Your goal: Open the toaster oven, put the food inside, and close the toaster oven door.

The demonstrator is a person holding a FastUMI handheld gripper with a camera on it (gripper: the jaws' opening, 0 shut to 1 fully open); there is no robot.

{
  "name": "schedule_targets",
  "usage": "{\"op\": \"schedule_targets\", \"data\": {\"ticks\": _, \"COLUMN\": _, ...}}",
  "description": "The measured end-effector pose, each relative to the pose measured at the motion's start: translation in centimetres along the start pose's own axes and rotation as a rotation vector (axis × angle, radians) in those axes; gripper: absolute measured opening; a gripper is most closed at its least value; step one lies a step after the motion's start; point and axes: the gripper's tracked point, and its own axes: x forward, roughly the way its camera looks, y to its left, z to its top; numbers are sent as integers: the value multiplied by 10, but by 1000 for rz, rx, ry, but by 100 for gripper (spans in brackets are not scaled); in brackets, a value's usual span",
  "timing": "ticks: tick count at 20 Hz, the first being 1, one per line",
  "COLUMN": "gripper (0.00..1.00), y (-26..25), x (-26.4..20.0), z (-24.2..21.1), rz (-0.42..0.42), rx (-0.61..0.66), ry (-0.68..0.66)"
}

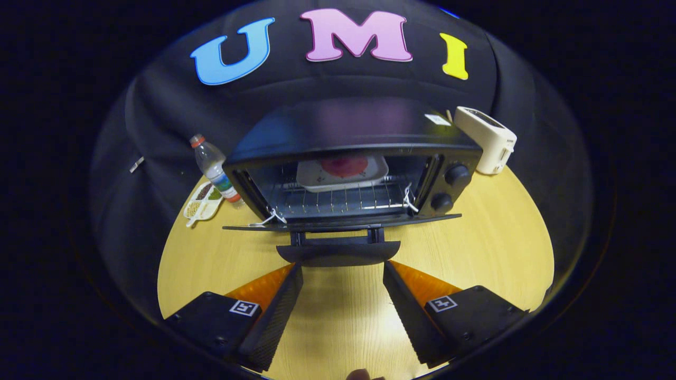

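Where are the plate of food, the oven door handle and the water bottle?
plate of food (pixel 342 171): gripper view, on the plate's middle, inside the oven.
oven door handle (pixel 338 252): gripper view, on the handle bar, just ahead of the open tongs (pixel 343 272).
water bottle (pixel 214 169): gripper view, on its body.

The toaster oven (pixel 348 169) is standing with its door (pixel 340 221) hanging open, and its top edge is hiding the back of the plate of food (pixel 342 171) on the rack; what the food is stays too small to tell. The bottle (pixel 214 169) is partly covering the small tray (pixel 202 203), whose contents are blurring together. The spread fingers of the gripper (pixel 343 272) are running out of sight at their bases.
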Motion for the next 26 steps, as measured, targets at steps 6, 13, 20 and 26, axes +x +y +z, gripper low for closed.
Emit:
{"op": "schedule_targets", "data": {"ticks": 6, "gripper": 99, "y": 4, "x": -54, "z": 69, "rz": 22, "rx": 22, "ry": -196}}
{"op": "schedule_targets", "data": {"ticks": 13, "gripper": 99, "y": -16, "x": -150, "z": 145, "rz": 24, "rx": -23, "ry": -451}}
{"op": "schedule_targets", "data": {"ticks": 20, "gripper": 99, "y": -40, "x": -247, "z": 189, "rz": 47, "rx": 4, "ry": -591}}
{"op": "schedule_targets", "data": {"ticks": 26, "gripper": 99, "y": -57, "x": -321, "z": 204, "rz": 39, "rx": -23, "ry": -700}}
